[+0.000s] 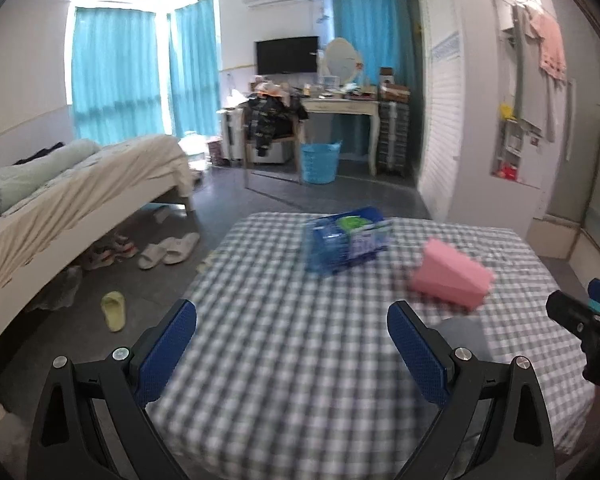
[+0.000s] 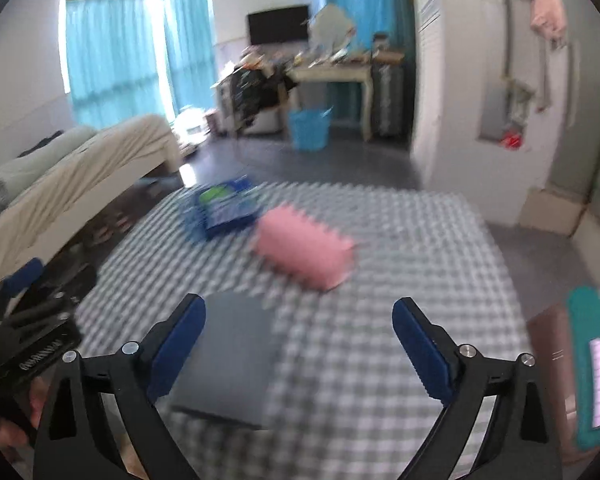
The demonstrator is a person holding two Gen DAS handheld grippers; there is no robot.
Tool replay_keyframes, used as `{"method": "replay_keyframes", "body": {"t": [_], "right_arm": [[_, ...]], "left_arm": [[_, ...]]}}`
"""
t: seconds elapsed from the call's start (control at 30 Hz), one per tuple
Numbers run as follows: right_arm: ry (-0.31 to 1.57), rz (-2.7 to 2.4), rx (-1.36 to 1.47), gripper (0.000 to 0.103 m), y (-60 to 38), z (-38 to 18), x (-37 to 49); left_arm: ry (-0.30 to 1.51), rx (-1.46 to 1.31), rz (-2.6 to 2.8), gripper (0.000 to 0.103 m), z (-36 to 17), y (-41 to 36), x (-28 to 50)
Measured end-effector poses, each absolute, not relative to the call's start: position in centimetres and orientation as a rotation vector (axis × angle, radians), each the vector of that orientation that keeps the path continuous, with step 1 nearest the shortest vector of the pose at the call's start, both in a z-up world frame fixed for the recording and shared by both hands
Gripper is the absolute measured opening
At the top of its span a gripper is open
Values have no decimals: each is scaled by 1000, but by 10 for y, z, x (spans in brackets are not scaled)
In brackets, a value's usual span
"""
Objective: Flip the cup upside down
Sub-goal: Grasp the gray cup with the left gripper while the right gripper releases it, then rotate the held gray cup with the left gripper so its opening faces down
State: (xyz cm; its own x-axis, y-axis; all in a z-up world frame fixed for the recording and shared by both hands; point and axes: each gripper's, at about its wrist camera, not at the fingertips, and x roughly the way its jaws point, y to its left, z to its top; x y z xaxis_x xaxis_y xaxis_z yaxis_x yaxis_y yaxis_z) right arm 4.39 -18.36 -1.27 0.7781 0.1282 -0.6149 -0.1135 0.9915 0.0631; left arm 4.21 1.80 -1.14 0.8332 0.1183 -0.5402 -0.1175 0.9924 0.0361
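Observation:
A grey cup (image 2: 230, 356) stands on the checked tablecloth (image 2: 360, 360), just ahead of my right gripper (image 2: 298, 344), nearer its left finger. The view is blurred, so I cannot tell which way up the cup stands. In the left wrist view only a grey part of the cup (image 1: 462, 330) shows behind the right finger. My left gripper (image 1: 292, 344) is open and empty over the cloth (image 1: 280, 360). My right gripper is open and empty. It also shows at the right edge of the left wrist view (image 1: 592, 320).
A pink box (image 1: 452, 276) lies on the table, also in the right wrist view (image 2: 304, 254). A blue pack (image 1: 348, 240) lies behind it, also in the right wrist view (image 2: 224, 208). A teal phone (image 2: 594, 372) is at the right. A bed (image 1: 68, 196) stands left.

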Motion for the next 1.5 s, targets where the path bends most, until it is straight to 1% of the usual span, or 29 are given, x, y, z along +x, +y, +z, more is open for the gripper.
{"method": "replay_keyframes", "body": {"t": [0.1, 0.33, 0.57, 0.6, 0.63, 0.73, 0.83, 0.9, 1.07, 1.33, 1.43, 1.5], "right_arm": [[639, 71, 22, 95, -211, -8, 43], [646, 67, 75, 95, -257, -18, 56], [684, 60, 139, 95, -286, -38, 63], [688, 62, 138, 95, -286, -40, 63], [691, 67, 136, 95, -287, -43, 63], [703, 71, 141, 95, -287, -47, 65], [674, 60, 169, 95, -291, -45, 60], [644, 53, 175, 95, -293, -40, 57], [607, 31, 197, 95, -298, -33, 52], [609, 27, 174, 95, -286, -30, 48], [610, 29, 168, 95, -281, -30, 47], [611, 27, 166, 95, -279, -31, 46]], "left_arm": [[625, -2, 45, 99, -8, -9, 56], [788, 33, -40, 98, -29, -63, 91], [969, 36, -73, 97, -57, -73, 118], [989, 37, -84, 94, -60, -74, 119], [1002, 38, -86, 89, -63, -74, 121], [1050, 11, -115, 88, -71, -74, 127], [1105, 14, -144, 87, -80, -75, 131], [1139, -1, -185, 78, -84, -77, 132], [1138, -17, -208, 77, -78, -72, 130], [933, 19, -171, 76, -38, -60, 111], [853, 51, -147, 76, -26, -60, 102], [834, 93, -145, 75, -27, -66, 100]]}}
